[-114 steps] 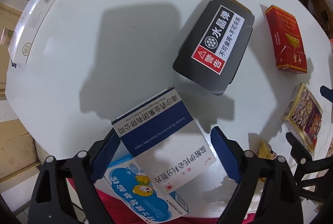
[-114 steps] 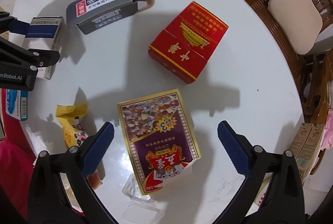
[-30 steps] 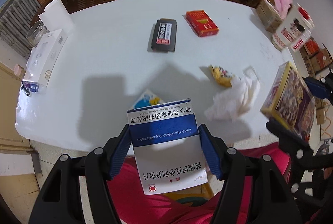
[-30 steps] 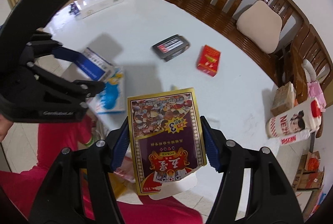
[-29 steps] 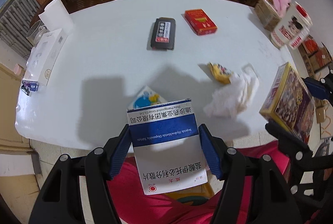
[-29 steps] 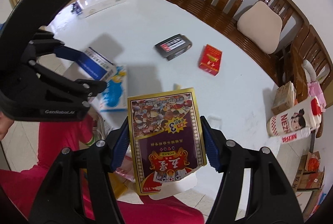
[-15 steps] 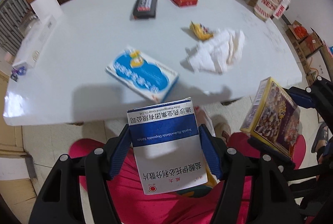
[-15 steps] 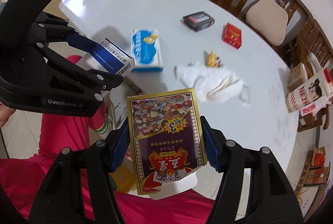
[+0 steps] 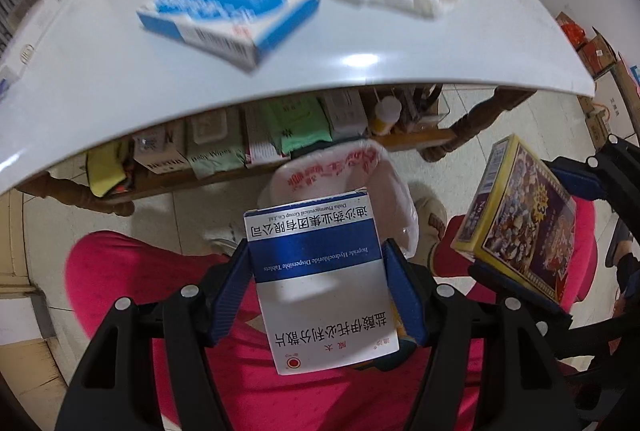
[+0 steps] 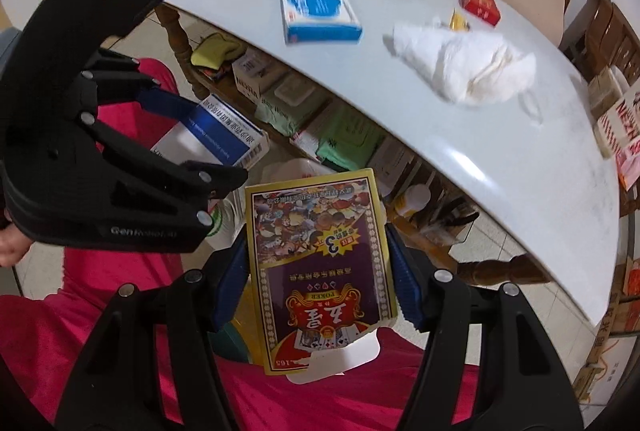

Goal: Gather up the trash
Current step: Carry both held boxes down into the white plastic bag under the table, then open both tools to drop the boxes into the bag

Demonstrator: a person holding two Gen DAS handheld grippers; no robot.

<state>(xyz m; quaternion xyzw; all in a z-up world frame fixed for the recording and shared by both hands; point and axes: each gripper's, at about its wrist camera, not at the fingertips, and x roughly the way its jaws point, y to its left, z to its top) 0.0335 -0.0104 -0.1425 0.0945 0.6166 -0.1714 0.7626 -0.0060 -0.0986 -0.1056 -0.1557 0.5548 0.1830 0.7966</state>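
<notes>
Right wrist view alone shows both jaws clamping boxes (medicine box [image 10: 208, 135], poker box [image 10: 320, 267]).

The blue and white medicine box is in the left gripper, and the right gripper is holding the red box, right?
Not quite. The left gripper does hold the blue and white medicine box, but the right wrist view shows the right gripper holding the gold and purple poker card box. The red box lies on the table.

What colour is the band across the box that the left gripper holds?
Dark blue, on a white box held in the left gripper; the left wrist view shows it best.
</notes>
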